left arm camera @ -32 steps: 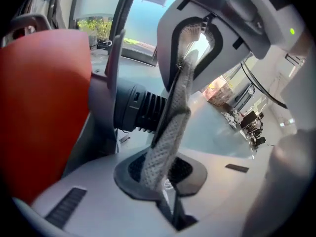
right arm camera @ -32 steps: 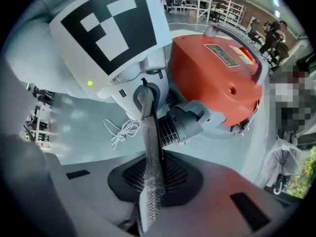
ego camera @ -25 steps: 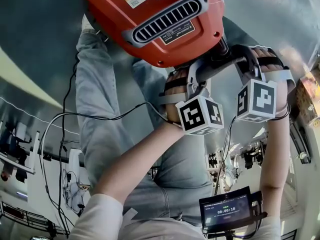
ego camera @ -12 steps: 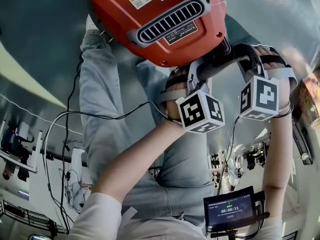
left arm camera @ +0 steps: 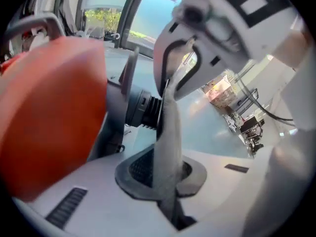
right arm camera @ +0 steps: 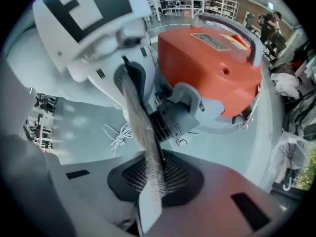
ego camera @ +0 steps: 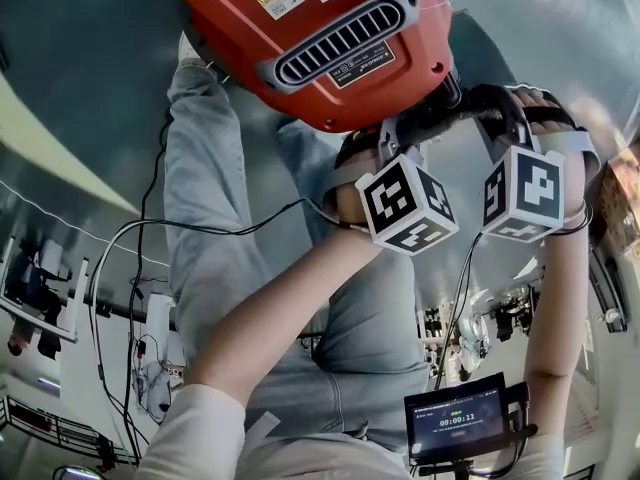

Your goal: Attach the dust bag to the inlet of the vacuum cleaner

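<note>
The orange vacuum cleaner [ego camera: 320, 38] lies on the grey floor at the top of the head view. Its black ribbed inlet [left arm camera: 143, 107] sticks out of its grey end [right arm camera: 185, 107]. The dust bag's grey fabric edge [left arm camera: 168, 132] is stretched between my two grippers just in front of the inlet. My left gripper [left arm camera: 165, 186] is shut on one strip of it, and my right gripper [right arm camera: 148, 181] is shut on another strip [right arm camera: 143, 132]. In the head view the dark bag [ego camera: 450, 113] sits under the vacuum's lower right, with both marker cubes [ego camera: 405, 206] [ego camera: 527, 196] just below it.
The person's legs in jeans [ego camera: 230, 248] stretch down the left of the head view, crossed by black cables [ego camera: 130, 238]. A small screen with a timer [ego camera: 460, 420] sits at the bottom right. A coiled white cord [right arm camera: 116, 135] lies on the floor near the inlet.
The left gripper's marker cube has tilted and shifted a little up and right. The right gripper and the vacuum have stayed about where they were.
</note>
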The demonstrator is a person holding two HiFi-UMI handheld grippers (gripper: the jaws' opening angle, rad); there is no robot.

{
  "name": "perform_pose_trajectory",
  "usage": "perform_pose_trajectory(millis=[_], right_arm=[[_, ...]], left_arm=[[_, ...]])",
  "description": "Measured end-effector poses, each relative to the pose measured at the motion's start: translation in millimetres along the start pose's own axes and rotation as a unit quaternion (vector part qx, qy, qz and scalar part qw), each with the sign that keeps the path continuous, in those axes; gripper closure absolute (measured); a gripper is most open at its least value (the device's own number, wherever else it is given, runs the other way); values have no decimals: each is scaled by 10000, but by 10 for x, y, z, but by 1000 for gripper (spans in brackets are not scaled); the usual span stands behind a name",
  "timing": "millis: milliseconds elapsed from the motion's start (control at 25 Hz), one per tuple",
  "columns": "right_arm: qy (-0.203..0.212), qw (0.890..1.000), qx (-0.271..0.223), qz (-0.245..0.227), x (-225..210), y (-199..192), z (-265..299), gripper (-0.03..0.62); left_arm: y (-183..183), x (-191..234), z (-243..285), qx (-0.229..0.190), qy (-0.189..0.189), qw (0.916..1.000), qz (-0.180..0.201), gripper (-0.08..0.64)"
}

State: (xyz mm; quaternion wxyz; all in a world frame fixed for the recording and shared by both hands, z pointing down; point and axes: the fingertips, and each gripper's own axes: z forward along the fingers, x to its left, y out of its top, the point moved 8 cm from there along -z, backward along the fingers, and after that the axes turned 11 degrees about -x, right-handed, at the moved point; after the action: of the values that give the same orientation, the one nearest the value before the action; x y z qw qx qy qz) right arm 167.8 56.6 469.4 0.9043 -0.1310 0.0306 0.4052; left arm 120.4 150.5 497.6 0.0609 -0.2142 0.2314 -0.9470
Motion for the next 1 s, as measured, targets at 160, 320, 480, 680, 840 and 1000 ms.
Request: perform_pose_trajectory(millis=[160, 320, 480, 680, 840, 1000], right_arm=[[-23, 9998, 153, -111, -14, -120, 58, 552], [-298, 9995, 13, -112, 10, 57, -148, 554], [-241, 9997, -41, 49, -48, -17, -26, 552], [254, 9959, -426, 757, -19, -123, -127, 551], [596, 9932, -615, 795, 9, -235, -386, 549], [312, 9919, -1064, 627, -161, -155, -776, 549]], left_arm=[[65, -68, -91, -251, 85, 9995, -184, 541], [-63, -4, 179, -133, 140, 9992, -339, 541], [1, -13, 188, -41, 171, 9987, -474, 541], [-35, -35, -9, -243, 144, 9996, 5, 540], [-51, 62, 92, -183, -5, 9994, -299, 541], [-143, 82, 83, -143, -100, 9980, -601, 543]])
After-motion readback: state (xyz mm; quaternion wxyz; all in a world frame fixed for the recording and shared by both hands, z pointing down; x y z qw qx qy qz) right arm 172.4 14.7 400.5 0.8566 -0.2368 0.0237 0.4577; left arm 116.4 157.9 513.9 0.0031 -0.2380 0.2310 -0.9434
